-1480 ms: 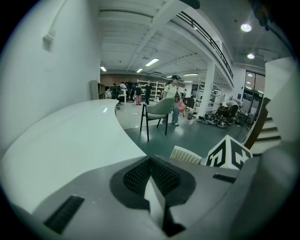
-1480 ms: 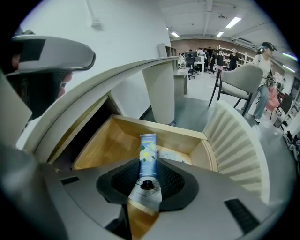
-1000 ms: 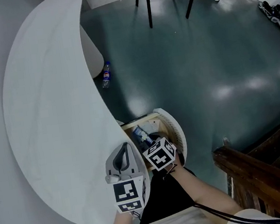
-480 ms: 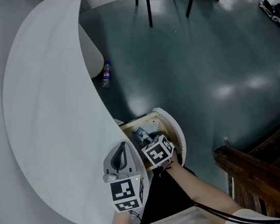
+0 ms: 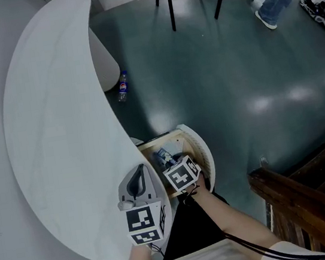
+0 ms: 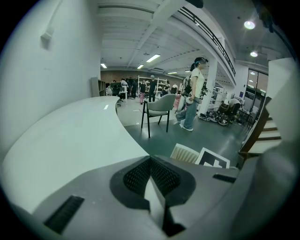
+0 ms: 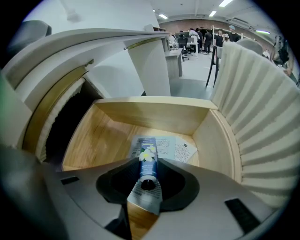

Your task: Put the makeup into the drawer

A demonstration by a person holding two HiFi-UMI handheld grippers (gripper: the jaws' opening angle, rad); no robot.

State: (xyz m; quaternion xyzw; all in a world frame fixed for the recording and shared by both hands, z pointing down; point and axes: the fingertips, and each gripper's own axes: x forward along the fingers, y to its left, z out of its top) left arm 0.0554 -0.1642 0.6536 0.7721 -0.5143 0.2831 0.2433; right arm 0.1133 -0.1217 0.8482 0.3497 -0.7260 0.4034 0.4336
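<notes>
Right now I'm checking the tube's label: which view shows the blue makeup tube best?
The right gripper view: the blue makeup tube sits centre, flower print clear, gripped in the right claw above the drawer. The head view shows only a blue sliver. The left gripper view shows none of it.

Dim, glare on floor (image 5: 262, 105), fisheye edges

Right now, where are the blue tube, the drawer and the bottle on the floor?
blue tube (image 7: 148, 159), right gripper view, its flowered body.
drawer (image 7: 145, 115), right gripper view, its back wall.
bottle (image 5: 123, 87), head view, its label.
</notes>
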